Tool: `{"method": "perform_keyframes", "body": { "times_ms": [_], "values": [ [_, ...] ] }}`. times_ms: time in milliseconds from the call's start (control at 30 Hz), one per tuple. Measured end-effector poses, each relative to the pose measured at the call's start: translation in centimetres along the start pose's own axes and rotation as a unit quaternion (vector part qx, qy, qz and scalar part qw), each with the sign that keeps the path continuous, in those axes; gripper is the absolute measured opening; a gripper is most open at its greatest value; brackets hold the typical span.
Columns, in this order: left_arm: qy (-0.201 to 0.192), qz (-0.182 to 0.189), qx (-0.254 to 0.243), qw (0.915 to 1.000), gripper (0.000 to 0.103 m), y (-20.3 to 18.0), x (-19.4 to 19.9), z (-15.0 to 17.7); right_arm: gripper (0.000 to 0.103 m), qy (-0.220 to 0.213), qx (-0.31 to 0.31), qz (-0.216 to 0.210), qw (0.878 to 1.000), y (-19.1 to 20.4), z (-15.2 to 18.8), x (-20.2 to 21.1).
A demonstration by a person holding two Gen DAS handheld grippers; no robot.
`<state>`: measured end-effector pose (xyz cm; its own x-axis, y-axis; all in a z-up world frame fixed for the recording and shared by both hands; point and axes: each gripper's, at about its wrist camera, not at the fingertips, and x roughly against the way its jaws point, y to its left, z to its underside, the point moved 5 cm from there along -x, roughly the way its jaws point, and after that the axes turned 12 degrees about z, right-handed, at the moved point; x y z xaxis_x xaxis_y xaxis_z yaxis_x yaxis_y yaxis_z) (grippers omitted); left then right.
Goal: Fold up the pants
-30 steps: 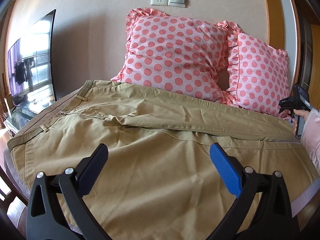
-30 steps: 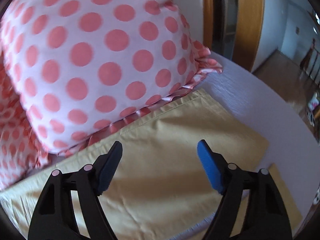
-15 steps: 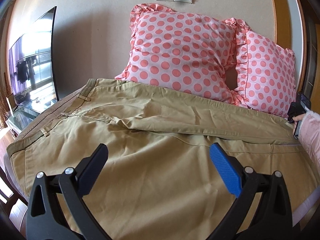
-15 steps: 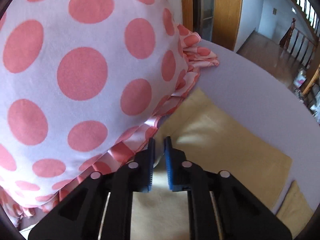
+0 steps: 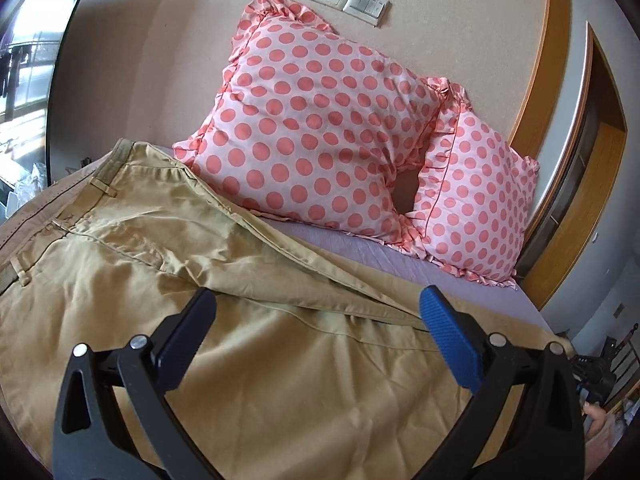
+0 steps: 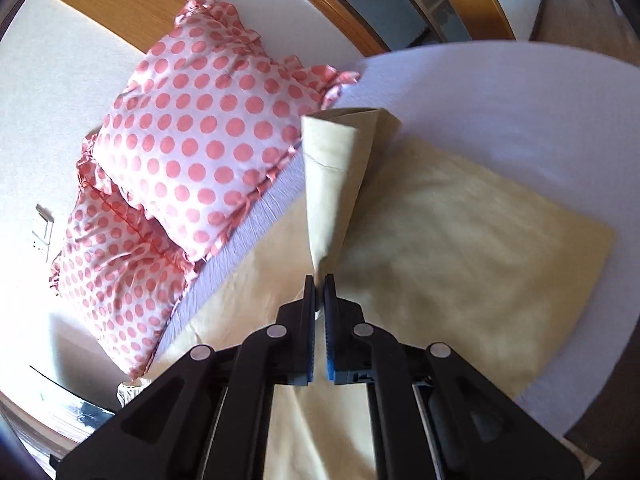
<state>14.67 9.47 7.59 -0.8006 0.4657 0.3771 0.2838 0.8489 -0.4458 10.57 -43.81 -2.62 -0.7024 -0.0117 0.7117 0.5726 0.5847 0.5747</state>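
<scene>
Khaki pants (image 5: 168, 280) lie spread across a bed, waistband at the left, legs running right. My left gripper (image 5: 316, 322) is open and empty, hovering over the seat and upper legs. My right gripper (image 6: 319, 286) is shut on the far leg's hem edge and holds it lifted, so a cone of khaki fabric (image 6: 332, 176) stands up from the jaws. The other leg (image 6: 472, 256) lies flat on the sheet beyond it.
Two pink polka-dot pillows (image 5: 316, 132) (image 5: 476, 200) lean on the wall behind the pants. The lilac bed sheet (image 6: 500, 92) shows around the leg ends. A wood door frame (image 5: 552, 120) stands at the right, a TV (image 5: 28, 60) at the left.
My right gripper closed on the far leg's hem by the pillow, then lifted it up and away from the pillow. My left gripper stayed open, its view tilting and shifting right.
</scene>
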Motion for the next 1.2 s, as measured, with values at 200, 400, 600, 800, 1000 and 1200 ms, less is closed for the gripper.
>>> {"method": "perform_keyframes", "body": {
  "times_ms": [200,400,600,800,1000,1200],
  "values": [
    [0.065,-0.061,0.040,0.9952,0.101,4.2,-2.5,-2.3,0.039,0.003,-0.017,0.016,1.000,-1.6,-0.1,0.2],
    [0.074,-0.082,0.133,0.9848,0.101,10.2,-5.2,-5.3,0.002,0.004,-0.036,-0.009,0.999,-1.8,-1.6,-1.2],
    [0.109,-0.111,0.193,0.9688,0.096,14.8,-10.9,-7.1,0.002,-0.027,-0.049,-0.077,0.996,-2.9,-2.0,0.5],
    [0.099,-0.084,0.290,0.9482,0.020,19.0,-15.0,-7.1,0.002,-0.036,-0.045,-0.092,0.994,-3.0,-2.5,1.1],
    [0.050,-0.038,0.216,0.9743,0.010,14.2,-5.1,-7.5,0.002,-0.079,-0.028,-0.084,0.993,-2.9,-4.0,3.2],
    [0.008,-0.065,0.158,0.9853,0.015,9.3,9.3,1.5,0.002,-0.101,-0.040,-0.039,0.993,-6.0,-4.7,4.2]
  ]
}}
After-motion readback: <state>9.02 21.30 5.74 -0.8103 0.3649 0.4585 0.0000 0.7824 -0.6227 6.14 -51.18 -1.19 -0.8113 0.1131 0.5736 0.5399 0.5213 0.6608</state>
